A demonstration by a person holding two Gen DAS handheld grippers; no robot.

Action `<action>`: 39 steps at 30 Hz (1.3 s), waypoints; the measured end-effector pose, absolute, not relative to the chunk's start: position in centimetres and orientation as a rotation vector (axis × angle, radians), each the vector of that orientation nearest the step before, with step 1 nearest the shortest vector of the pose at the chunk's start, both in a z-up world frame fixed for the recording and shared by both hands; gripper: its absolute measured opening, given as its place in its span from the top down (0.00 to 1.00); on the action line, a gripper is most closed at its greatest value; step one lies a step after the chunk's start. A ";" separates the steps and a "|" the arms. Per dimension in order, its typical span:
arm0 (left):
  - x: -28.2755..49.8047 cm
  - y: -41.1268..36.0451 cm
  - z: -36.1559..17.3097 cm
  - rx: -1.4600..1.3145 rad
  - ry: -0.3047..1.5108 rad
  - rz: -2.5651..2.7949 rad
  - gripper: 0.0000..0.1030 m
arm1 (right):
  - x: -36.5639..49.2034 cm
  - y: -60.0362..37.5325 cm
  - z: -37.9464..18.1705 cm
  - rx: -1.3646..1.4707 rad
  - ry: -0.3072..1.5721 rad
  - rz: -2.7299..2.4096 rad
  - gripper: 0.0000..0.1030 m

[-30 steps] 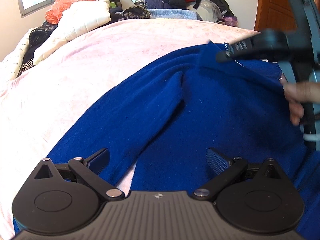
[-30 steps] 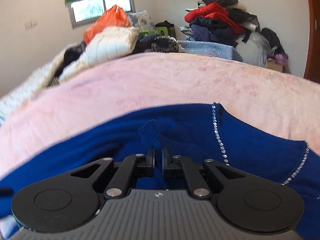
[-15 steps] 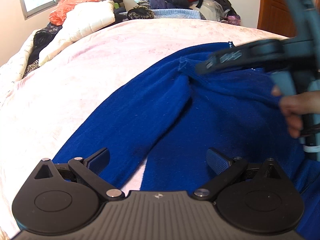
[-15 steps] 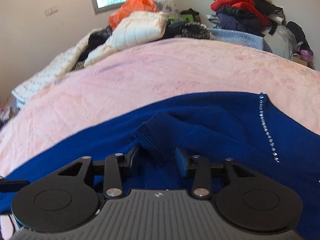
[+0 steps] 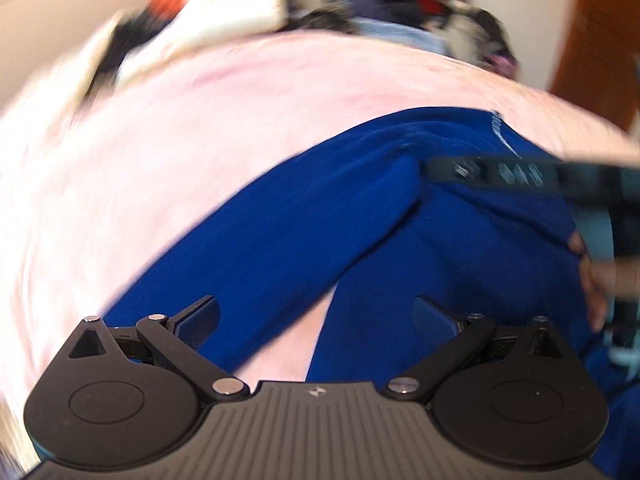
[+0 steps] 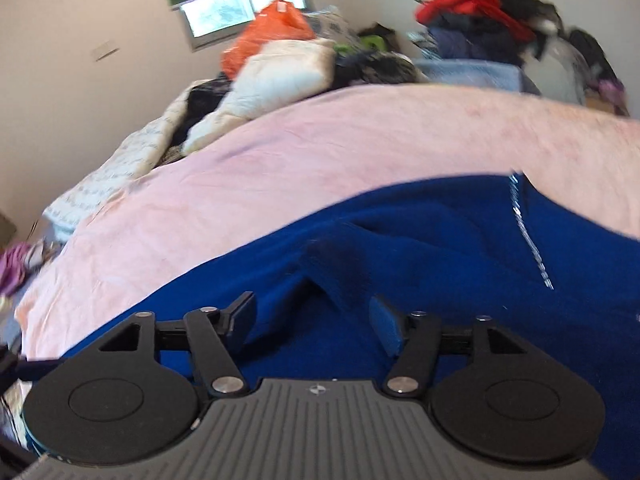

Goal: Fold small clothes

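Note:
A royal-blue sweater [image 5: 400, 232] with a line of rhinestones [image 6: 532, 244] lies on the pink bedspread [image 5: 160, 152]. One sleeve [image 5: 280, 232] is folded in across the body, and its ribbed cuff [image 6: 340, 268] lies just ahead of my right gripper [image 6: 316, 320]. That gripper's jaws are opening and the pads stand clear of the cuff. My left gripper [image 5: 316, 316] hovers wide open over the sleeve and a gap of bedspread, nothing in it. From the left wrist view the right gripper's finger [image 5: 500, 172] and a hand [image 5: 600, 276] show at the right.
A cream quilted jacket [image 6: 280, 76] and an orange bag [image 6: 268, 36] lie at the bed's far left. A heap of red and dark clothes [image 6: 480, 20] stands at the back right. A wooden door [image 5: 592, 28] is on the right.
My right gripper has opened and let go of the sleeve cuff, which now lies on the sweater body. Both views have shifted and the left wrist view has blurred.

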State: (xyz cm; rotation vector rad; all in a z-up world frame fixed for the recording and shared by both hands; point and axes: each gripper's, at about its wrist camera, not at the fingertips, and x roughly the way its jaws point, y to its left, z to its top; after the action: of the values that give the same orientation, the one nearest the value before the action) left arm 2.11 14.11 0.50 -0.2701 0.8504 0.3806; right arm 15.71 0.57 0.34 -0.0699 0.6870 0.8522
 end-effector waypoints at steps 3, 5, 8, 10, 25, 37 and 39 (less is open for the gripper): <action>-1.7 17.5 -0.4 -0.604 0.828 0.408 0.00 | 14.1 1.2 1.1 -0.148 0.642 0.882 0.33; -4.7 19.9 -1.4 -0.843 0.768 0.437 0.00 | 13.2 1.2 1.5 -0.135 0.631 0.903 0.33; -7.5 22.2 -1.7 -0.919 0.761 0.542 0.00 | 10.7 1.7 2.1 -0.166 0.574 1.001 0.33; -9.4 23.2 -0.6 -0.875 0.713 0.644 0.00 | 7.7 2.9 2.3 -0.297 0.492 1.079 0.32; -12.2 24.9 -3.2 -1.224 0.728 0.576 0.00 | -8.3 13.0 -2.0 -0.992 0.058 1.428 0.41; -11.1 27.3 -5.9 -1.503 0.623 0.490 0.00 | -4.9 14.5 0.9 -0.646 0.289 1.496 0.97; -11.1 27.5 -6.0 -1.519 0.615 0.492 0.00 | -4.1 14.3 1.7 -0.576 0.320 1.496 0.97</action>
State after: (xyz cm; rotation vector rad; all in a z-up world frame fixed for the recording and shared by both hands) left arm -11.07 27.54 -6.03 -1.5188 0.6146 0.4918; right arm -4.13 14.31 1.72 -0.5758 0.3205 1.4958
